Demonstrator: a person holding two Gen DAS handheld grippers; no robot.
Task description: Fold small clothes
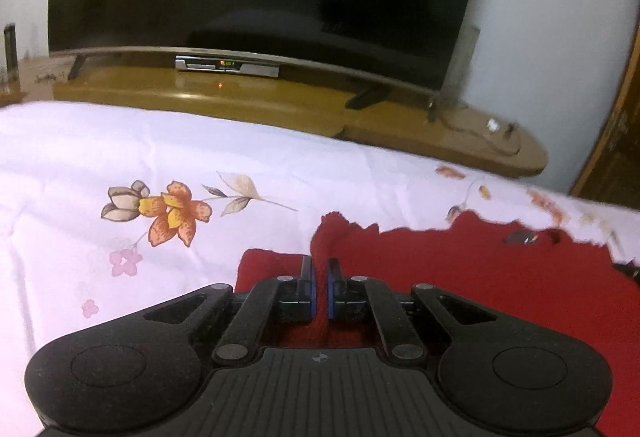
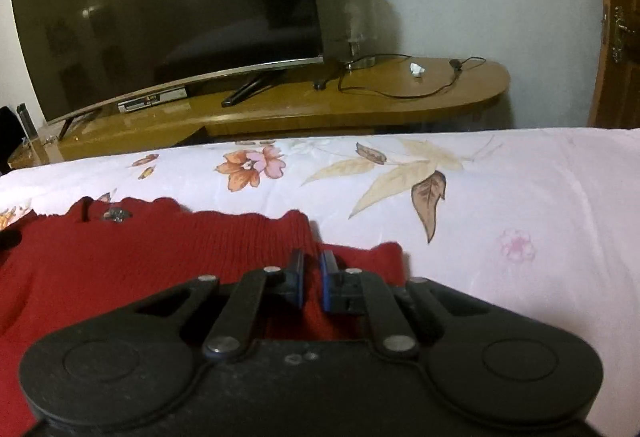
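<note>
A small red knit garment (image 1: pixel 460 269) lies on a white floral bed sheet (image 1: pixel 120 157). My left gripper (image 1: pixel 319 269) is shut on a raised fold of the garment's left edge, with red knit pinched between the blue pads. In the right wrist view the same red garment (image 2: pixel 140 257) spreads to the left, with a small dark ornament near its far edge. My right gripper (image 2: pixel 311 265) is shut on the garment's right edge, and red fabric fills the narrow gap between its jaws.
A wooden TV stand (image 2: pixel 360 105) runs along the bed's far side, carrying a large dark TV (image 2: pixel 168 13), a set-top box (image 1: pixel 226 65), a glass lamp (image 2: pixel 352 17) and a black cable (image 2: pixel 400 89). A wooden door (image 2: pixel 620 29) stands at the right.
</note>
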